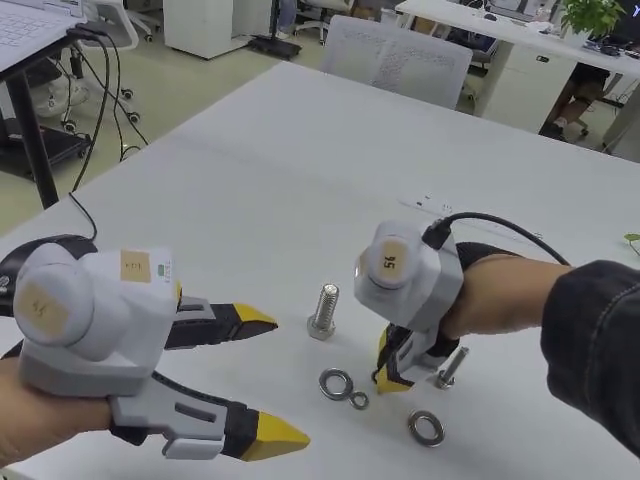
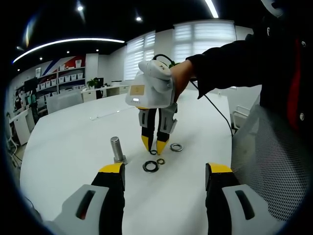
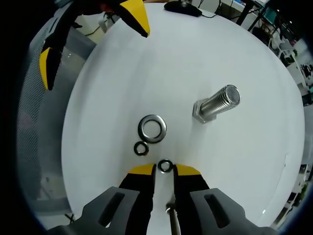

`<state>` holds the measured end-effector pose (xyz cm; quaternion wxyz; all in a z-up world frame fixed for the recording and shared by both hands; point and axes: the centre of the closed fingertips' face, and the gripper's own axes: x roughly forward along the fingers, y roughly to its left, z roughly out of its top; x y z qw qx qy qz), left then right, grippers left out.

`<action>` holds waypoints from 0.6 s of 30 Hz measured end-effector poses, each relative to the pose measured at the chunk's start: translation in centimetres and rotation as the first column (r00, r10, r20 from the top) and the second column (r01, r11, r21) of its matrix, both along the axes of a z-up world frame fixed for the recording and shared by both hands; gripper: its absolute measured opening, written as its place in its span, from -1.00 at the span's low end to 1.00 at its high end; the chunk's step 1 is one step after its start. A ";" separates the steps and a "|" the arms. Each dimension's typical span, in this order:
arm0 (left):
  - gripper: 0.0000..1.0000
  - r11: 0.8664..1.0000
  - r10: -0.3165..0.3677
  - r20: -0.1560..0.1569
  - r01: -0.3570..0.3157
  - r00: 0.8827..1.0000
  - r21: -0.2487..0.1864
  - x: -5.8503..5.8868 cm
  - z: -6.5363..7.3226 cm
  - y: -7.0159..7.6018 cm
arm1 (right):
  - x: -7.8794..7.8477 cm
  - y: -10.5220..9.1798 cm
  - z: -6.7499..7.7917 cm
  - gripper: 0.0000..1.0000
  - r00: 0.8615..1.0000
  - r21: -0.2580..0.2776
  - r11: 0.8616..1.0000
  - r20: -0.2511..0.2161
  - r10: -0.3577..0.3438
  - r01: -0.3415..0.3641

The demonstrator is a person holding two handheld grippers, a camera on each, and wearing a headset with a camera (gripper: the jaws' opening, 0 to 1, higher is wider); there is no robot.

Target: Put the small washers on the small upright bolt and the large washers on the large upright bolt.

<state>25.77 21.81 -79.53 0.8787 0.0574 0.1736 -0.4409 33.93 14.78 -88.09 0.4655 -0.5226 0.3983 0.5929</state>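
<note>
Steel small washer — a shiny ring — pinched by right gripper; left gripper spread.

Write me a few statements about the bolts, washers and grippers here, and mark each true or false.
1. The left gripper has its jaws wide open. True.
2. A washer sits on the large bolt. False: its shaft is bare.
3. The right gripper points down at the table, with a small washer between its jaws. True.
4. The large bolt lies on its side. False: it stands upright on its head.
5. Two large washers lie on the table. True.
</note>
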 end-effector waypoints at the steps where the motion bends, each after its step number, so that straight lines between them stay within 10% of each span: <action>1: 0.32 1.000 -0.001 -0.001 0.001 1.000 -0.001 0.0 0.0 0.0 | 0.0 0.0 0.0 -0.68 1.000 0.000 1.000 0.001 0.000 0.000; 18: 0.31 1.000 -0.002 -0.002 0.002 1.000 0.002 -0.3 0.0 0.0 | -0.3 0.0 0.0 -0.73 1.000 -0.002 1.000 0.005 -0.010 0.010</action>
